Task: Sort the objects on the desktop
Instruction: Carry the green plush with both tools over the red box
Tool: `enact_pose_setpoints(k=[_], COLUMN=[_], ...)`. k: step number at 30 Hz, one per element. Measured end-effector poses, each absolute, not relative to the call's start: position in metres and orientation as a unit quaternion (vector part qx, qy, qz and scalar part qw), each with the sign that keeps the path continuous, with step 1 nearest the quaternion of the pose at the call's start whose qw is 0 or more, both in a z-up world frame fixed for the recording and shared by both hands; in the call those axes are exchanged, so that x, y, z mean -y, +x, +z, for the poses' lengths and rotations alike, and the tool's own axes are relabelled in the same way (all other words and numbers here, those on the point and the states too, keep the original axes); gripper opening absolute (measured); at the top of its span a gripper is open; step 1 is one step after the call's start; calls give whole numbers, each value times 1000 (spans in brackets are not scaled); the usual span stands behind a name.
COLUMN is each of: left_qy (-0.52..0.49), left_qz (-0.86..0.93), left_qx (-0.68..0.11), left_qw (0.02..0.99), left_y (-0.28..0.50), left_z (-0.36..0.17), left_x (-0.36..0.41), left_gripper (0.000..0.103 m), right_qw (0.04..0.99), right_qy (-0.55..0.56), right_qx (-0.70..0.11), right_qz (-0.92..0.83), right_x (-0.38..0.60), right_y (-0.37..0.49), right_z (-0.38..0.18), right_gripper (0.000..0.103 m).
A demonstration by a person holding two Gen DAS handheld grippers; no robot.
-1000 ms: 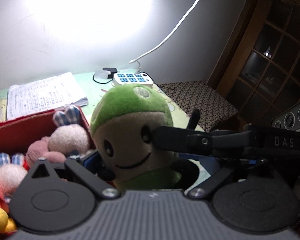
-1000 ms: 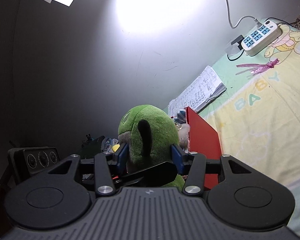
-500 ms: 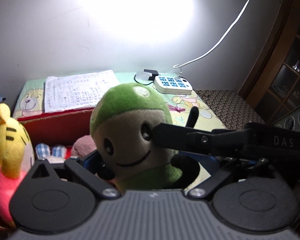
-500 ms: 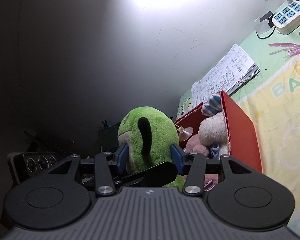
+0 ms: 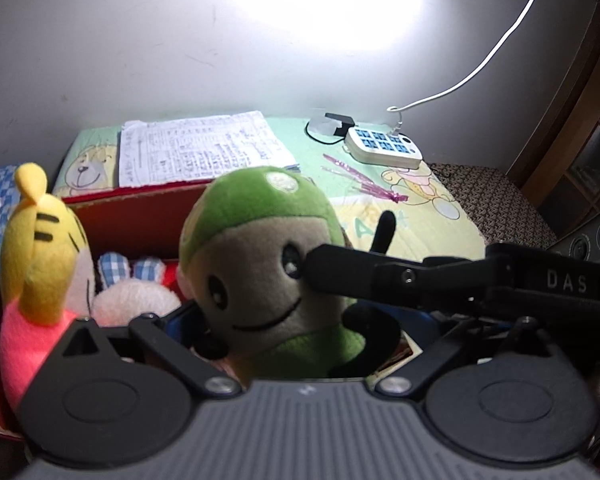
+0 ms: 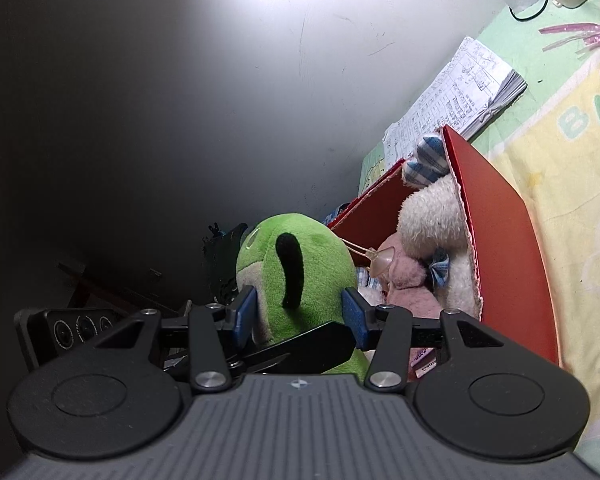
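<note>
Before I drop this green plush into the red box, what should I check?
1. Right gripper jaws on plush: ok, both pads press its sides.
2. Left gripper grip: cannot tell, far side hidden.
3. Plush over box: cannot tell from these angles.
4. Box open: ok.
5. Room inside: cannot tell; tiger, bunny and pink toy fill much of it.
6. Suction cup hanging free: cannot tell.
</note>
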State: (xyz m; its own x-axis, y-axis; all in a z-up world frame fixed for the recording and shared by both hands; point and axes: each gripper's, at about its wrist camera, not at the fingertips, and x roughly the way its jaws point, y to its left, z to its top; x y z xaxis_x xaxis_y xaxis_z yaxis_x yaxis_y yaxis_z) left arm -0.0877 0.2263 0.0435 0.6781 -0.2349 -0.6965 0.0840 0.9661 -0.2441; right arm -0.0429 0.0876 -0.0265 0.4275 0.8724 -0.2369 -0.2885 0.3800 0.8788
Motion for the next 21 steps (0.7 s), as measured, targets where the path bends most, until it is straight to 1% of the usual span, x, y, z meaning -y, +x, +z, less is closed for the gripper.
enact_pose_setpoints(k=[15,21], left_qy=[-100,-109], left_qz=[-76,-82], left_qx=[-407,-412], left_qw=[905,901], left_y=[-69,-68], left_z=[33,28], left_x=[-236,-243], left_gripper=[101,103], right_qw=[741,755], right_qy=[422,402], right_qx=[-369,-373], right_qz=[371,360], right_x=[-97,-101], right_y=[-31,-32], right_z=[-38,-37], right_gripper=[50,49])
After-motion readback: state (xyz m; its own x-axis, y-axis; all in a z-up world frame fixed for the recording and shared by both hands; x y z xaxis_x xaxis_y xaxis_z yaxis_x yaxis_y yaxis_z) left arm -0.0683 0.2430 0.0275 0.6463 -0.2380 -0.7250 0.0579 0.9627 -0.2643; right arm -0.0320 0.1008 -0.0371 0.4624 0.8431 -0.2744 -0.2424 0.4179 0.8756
